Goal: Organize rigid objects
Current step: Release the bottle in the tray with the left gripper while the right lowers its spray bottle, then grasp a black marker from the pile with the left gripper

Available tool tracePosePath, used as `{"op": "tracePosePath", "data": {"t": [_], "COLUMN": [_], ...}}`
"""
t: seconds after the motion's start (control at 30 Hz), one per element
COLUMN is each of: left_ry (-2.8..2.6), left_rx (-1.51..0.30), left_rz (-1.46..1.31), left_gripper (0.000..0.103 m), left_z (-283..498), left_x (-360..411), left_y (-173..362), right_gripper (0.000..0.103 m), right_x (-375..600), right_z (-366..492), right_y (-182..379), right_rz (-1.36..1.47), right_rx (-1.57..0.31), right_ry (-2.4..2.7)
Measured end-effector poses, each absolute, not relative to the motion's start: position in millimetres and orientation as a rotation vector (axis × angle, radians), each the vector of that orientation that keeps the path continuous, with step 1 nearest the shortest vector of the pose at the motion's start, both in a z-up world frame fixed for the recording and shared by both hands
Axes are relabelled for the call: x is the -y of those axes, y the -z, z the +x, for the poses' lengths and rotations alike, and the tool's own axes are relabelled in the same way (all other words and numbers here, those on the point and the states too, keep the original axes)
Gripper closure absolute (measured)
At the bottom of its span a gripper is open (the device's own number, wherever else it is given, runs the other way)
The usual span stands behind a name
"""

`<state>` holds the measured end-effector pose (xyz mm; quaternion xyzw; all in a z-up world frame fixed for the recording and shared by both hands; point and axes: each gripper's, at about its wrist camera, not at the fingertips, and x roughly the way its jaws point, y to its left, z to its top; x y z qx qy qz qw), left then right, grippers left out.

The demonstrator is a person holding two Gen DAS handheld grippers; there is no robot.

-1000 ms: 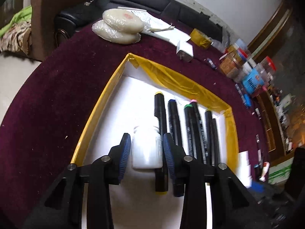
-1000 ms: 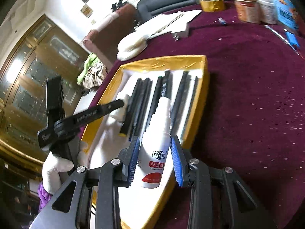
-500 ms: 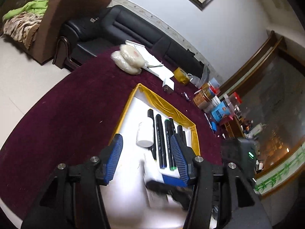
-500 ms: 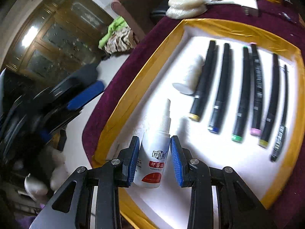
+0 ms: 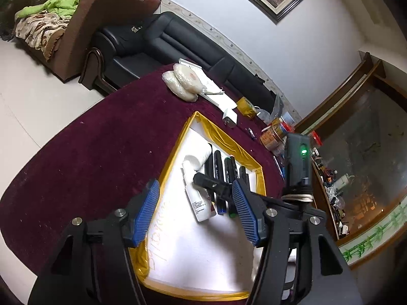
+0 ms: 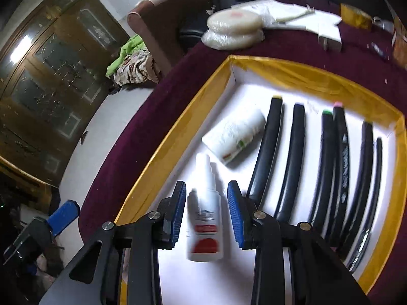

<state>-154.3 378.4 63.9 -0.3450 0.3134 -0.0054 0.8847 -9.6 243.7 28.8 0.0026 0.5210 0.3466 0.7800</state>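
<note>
The left tongs [image 5: 195,211] are hanging back over the near left edge of the yellow-rimmed tray [image 6: 178,132], their jaws opening with nothing between them. To their right, the right tongs [image 6: 206,213] are reaching down into the tray and are holding the spray bottle [image 6: 204,226] between the blue pads, about a quarter open. The bottle's long axis is running near to far, its nozzle pointing toward the far white jar [image 6: 235,137], which is lying on its side just beside the row of black markers [image 6: 292,157]. The right tongs are clearly the nearer ones.
</note>
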Motion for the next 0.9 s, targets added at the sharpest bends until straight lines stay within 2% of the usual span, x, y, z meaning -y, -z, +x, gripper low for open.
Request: {"op": "tracePosePath", "data": {"t": [0.2, 0.43, 0.73, 0.9], "left_ry": [0.036, 0.15, 0.378, 0.476], "left_rx": [-0.661, -0.705, -0.813, -0.892], "left_rz": [-0.692, -0.625, -0.458, -0.375], "left_gripper": [0.038, 0.037, 0.037, 0.037], "left_z": [-155.1, -146.0, -135.5, -131.1], "left_x": [-360.2, -306.5, -186.0, -123.4], "left_y": [-67.9, -72.6, -69.6, -60.9], "right_gripper": [0.072, 0.071, 0.071, 0.071], "right_x": [-187.5, -51.4, 184.0, 240.2], "right_z": [-33.2, -49.8, -91.1, -107.8], "right_y": [-55.6, -73.7, -58.5, -38.6], "right_rz": [0.043, 0.138, 0.39, 0.481], "right_rx": [-1.031, -0.903, -0.841, -0.844], "right_ry": [-0.771, -0.593, -0.192, -0.109]}}
